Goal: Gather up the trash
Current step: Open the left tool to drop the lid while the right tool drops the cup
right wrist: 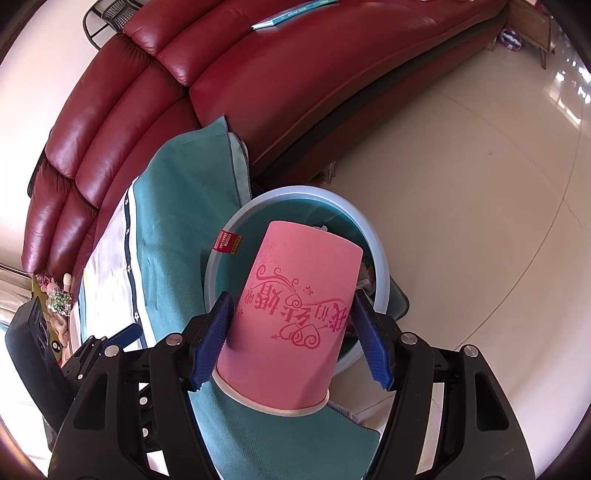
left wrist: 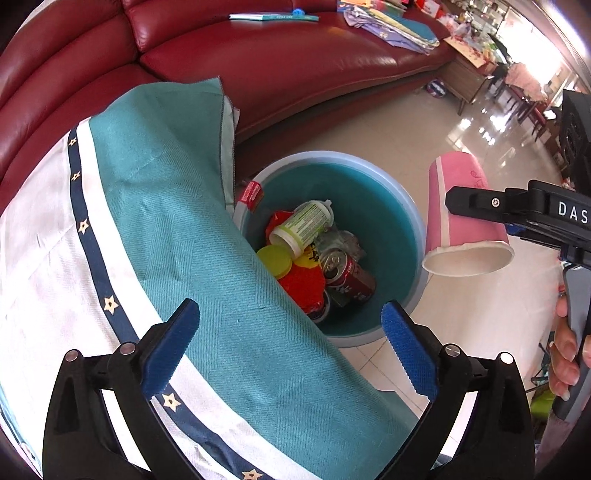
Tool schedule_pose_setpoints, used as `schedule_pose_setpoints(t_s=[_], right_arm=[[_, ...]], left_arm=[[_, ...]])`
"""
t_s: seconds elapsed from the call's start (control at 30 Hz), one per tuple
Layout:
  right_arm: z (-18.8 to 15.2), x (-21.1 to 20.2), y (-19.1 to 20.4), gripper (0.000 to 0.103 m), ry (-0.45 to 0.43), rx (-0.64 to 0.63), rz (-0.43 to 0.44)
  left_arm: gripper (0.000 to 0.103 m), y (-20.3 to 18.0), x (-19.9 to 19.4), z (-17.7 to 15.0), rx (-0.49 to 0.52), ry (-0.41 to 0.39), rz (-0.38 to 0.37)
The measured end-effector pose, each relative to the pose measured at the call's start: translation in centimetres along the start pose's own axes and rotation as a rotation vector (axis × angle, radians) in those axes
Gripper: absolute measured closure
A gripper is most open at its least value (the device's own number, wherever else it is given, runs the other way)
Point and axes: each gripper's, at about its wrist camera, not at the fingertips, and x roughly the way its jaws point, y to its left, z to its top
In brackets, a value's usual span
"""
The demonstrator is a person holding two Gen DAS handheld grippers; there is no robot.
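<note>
A blue trash bin (left wrist: 373, 192) stands on the floor beside the table; it also shows in the right wrist view (right wrist: 380, 266). It holds a red can (left wrist: 351, 278), a green-labelled bottle (left wrist: 303, 227), a yellow lid (left wrist: 275, 260) and red wrappers. My right gripper (right wrist: 295, 339) is shut on a pink paper cup (right wrist: 295, 317), held upside down over the bin's right rim; the cup also shows in the left wrist view (left wrist: 461, 218). My left gripper (left wrist: 291, 350) is open and empty above the teal tablecloth (left wrist: 177, 206) at the bin's near side.
A red leather sofa (left wrist: 280, 62) curves behind the bin, with a booklet (left wrist: 273, 16) and folded cloths (left wrist: 391, 26) on it. Glossy tiled floor (right wrist: 480, 221) lies to the right. The table's cloth edge overlaps the bin's left rim.
</note>
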Motion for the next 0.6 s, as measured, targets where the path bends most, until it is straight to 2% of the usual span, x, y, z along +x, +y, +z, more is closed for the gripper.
schedule_pose_setpoints(t_s=[0.17,0.33,0.6], right_arm=[[0.0,0.4,0.8,0.041,0.014,-0.023,-0.011],[0.1,1.1,2.1,0.04,0.032,-0.054,-0.02],[0.0,1.7,3.6,0.04,0.047,-0.088,-0.06]], left_arm=[[0.004,1.1,-0.8,-1.2,-0.02,-0.012,0.029],[0.004,2.5,-0.9,-2.0,-0.063,0.008,0.023],[0.004,3.8,-1.7,-2.8,-0.076,-0.02,0.031]])
